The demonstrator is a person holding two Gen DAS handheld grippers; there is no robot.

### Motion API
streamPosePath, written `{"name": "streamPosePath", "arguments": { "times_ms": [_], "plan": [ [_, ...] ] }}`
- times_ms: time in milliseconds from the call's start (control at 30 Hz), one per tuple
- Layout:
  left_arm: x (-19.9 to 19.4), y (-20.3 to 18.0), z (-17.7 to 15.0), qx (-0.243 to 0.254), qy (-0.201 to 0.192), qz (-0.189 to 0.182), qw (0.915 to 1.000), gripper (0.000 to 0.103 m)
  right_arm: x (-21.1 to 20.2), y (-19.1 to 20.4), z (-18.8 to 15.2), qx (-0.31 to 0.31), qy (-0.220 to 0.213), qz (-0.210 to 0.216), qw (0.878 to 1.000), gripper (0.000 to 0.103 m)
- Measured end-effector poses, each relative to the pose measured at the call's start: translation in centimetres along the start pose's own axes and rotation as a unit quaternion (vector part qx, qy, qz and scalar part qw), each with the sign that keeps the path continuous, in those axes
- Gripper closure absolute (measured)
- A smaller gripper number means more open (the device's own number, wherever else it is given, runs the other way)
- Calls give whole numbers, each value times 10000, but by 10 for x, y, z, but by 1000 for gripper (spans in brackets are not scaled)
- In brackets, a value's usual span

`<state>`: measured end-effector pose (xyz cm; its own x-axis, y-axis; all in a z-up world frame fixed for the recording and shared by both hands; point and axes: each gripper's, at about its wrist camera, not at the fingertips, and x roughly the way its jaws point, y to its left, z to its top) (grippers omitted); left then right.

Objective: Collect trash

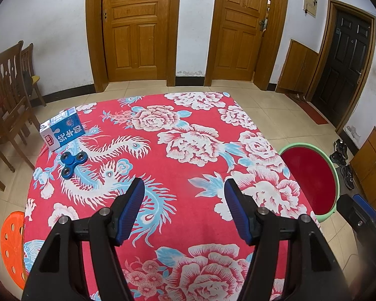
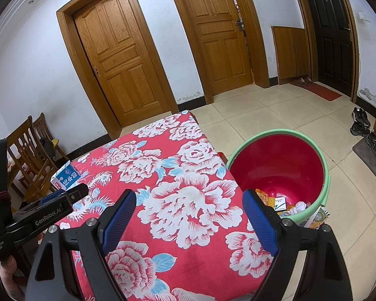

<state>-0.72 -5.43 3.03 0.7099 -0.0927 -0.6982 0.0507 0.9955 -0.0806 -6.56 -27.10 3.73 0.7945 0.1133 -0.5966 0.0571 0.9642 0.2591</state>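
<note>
A blue and white milk carton (image 1: pixel 62 132) lies near the far left corner of the table with the red flowered cloth (image 1: pixel 188 165); the right wrist view shows the milk carton (image 2: pixel 65 175) too. My left gripper (image 1: pixel 184 185) hovers open over the middle of the cloth, nothing between its blue pads. My right gripper (image 2: pixel 189 195) is open and empty above the cloth's right side. A red bucket with a green rim (image 2: pixel 278 173) stands on the floor right of the table and holds wrappers and paper scraps. The left gripper's body (image 2: pixel 37 215) shows at the left of the right wrist view.
A blue fidget spinner (image 1: pixel 72 163) lies just in front of the carton. Wooden chairs (image 1: pixel 5 105) stand left of the table and an orange stool (image 1: pixel 12 243) at its near left. Shoes (image 2: pixel 366 130) and a cabinet sit on the right. A scrap lies on the floor by the bucket (image 2: pixel 318 218).
</note>
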Motion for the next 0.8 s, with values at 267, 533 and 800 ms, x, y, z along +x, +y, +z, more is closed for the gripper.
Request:
{"name": "streamPosePath", "arguments": {
  "times_ms": [267,533,800],
  "plan": [
    [0,0,0,0,-1,-1,10000,37,0,0,0,-2,-3,0,10000,15],
    [0,1,0,0,-3,-2,10000,37,0,0,0,-1,-5,0,10000,15],
    [-1,0,1,1,-7,-1,10000,37,0,0,0,0,-3,1,10000,15]
  ]
}}
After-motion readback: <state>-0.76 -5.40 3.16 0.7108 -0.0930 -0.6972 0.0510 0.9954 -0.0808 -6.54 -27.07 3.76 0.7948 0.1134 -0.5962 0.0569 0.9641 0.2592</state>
